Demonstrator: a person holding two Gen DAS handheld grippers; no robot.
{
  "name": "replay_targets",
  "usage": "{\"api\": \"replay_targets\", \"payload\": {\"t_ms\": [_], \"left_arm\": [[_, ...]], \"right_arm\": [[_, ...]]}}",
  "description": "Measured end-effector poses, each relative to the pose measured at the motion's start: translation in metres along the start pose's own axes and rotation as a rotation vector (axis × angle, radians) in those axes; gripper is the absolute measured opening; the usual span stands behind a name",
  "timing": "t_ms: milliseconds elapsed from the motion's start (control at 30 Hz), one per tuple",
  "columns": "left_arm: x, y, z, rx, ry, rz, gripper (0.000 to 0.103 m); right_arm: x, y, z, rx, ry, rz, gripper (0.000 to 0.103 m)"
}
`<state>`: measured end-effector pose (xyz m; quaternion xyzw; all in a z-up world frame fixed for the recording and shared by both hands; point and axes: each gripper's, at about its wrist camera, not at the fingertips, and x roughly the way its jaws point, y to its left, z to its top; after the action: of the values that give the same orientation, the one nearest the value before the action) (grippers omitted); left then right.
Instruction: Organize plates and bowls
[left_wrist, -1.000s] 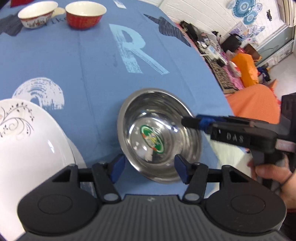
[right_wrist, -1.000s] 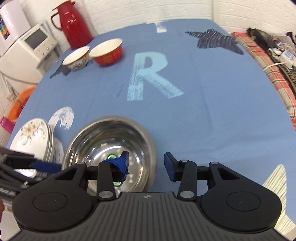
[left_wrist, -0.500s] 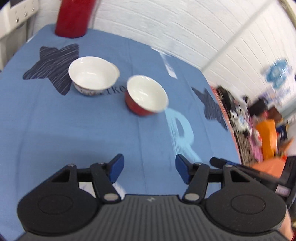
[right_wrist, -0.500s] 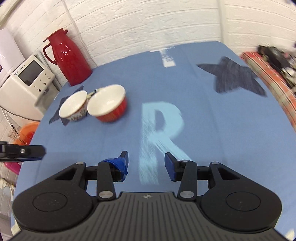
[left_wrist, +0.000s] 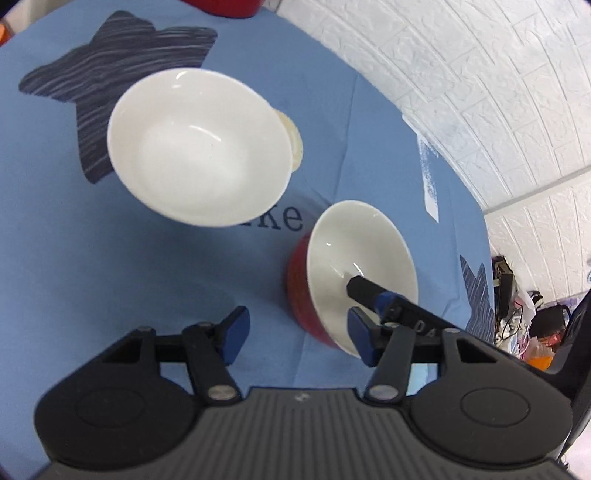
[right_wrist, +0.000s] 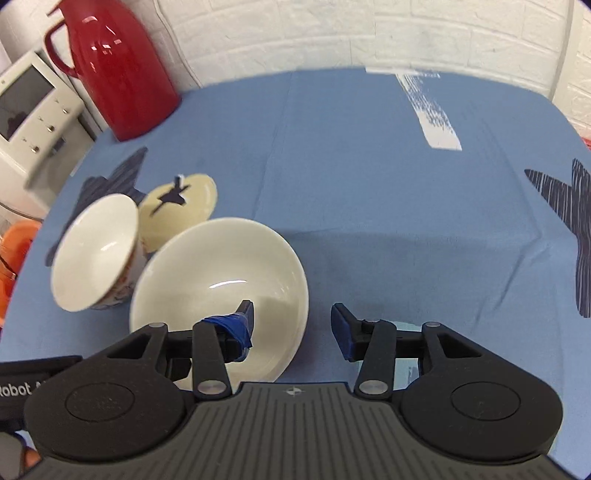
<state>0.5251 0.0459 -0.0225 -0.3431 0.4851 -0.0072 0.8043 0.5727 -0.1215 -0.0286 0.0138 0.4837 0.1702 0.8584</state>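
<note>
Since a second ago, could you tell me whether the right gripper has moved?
Yes. The right gripper has advanced across the blue tablecloth toward the red thermos, now straddling the red bowl rim.

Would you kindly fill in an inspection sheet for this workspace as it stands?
Surface: blue tablecloth with printed dark stars, white stripe and lettering.
Job's things: red bowl and patterned white bowl, both upright and empty, close together; whether they touch cannot be told.
Clutter: red thermos jug at the far edge.
Grippers: left claw open, hovering empty; right claw open, one finger over the red bowl's inside, the other outside its rim.
Cables: nothing seen.
Surroundings: white brick wall; white appliance beside the table.
</note>
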Motion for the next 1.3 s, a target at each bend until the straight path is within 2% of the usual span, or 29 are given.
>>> {"api": "replay_targets", "payload": {"t_ms": [33, 67, 133, 167, 200, 233, 267, 300, 433, 567, 667, 833, 1000, 1133, 1300], "left_arm": [[0.003, 0.0, 0.002, 0.007, -0.005, 0.004, 0.054], [0.006, 0.0, 0.003, 0.011, -0.007, 0.008, 0.048], [0.01, 0.003, 0.005, 0.008, -0.018, 0.006, 0.044], [0.011, 0.001, 0.006, 0.027, -0.014, 0.01, 0.036], [0.013, -0.001, 0.007, 0.041, -0.006, 0.015, 0.033], [0.015, -0.001, 0.007, 0.047, 0.006, 0.004, 0.023], [0.015, -0.003, 0.008, 0.056, 0.016, -0.001, 0.018], [0.015, -0.005, 0.007, 0.072, 0.016, 0.008, 0.017], [0.009, -0.012, -0.001, 0.144, 0.032, 0.041, 0.009], [-0.014, -0.015, -0.019, 0.175, 0.06, 0.019, 0.009], [-0.036, -0.023, -0.044, 0.206, 0.088, 0.012, 0.009], [-0.087, -0.036, -0.104, 0.252, 0.129, -0.03, 0.01], [-0.129, -0.042, -0.171, 0.351, 0.156, -0.066, 0.01], [-0.137, -0.033, -0.219, 0.409, 0.219, -0.061, 0.01], [-0.127, -0.02, -0.254, 0.447, 0.268, -0.02, 0.01]], "right_arm": [[0.002, -0.001, -0.001, -0.006, 0.001, -0.001, 0.031], [0.002, 0.0, -0.001, -0.02, -0.026, -0.003, 0.032], [0.002, -0.001, -0.001, -0.018, -0.033, -0.011, 0.032], [0.003, -0.002, 0.0, -0.017, -0.039, 0.014, 0.029], [0.003, -0.003, -0.001, -0.01, -0.044, 0.038, 0.025], [0.004, -0.004, -0.002, 0.0, -0.054, 0.068, 0.023], [0.005, -0.004, -0.003, -0.003, -0.061, 0.09, 0.018], [0.004, -0.002, -0.005, -0.016, -0.059, 0.102, 0.014], [-0.005, 0.003, -0.015, -0.012, -0.049, 0.123, 0.014], [-0.033, 0.006, -0.029, -0.019, -0.048, 0.126, 0.016], [-0.064, 0.008, -0.047, -0.032, -0.044, 0.112, 0.016], [-0.13, 0.006, -0.092, -0.027, -0.057, 0.086, 0.017], [-0.183, -0.001, -0.153, -0.001, -0.071, 0.05, 0.019], [-0.197, -0.009, -0.204, 0.062, -0.05, 0.039, 0.019], [-0.189, -0.017, -0.249, 0.132, -0.015, 0.052, 0.02]]}}
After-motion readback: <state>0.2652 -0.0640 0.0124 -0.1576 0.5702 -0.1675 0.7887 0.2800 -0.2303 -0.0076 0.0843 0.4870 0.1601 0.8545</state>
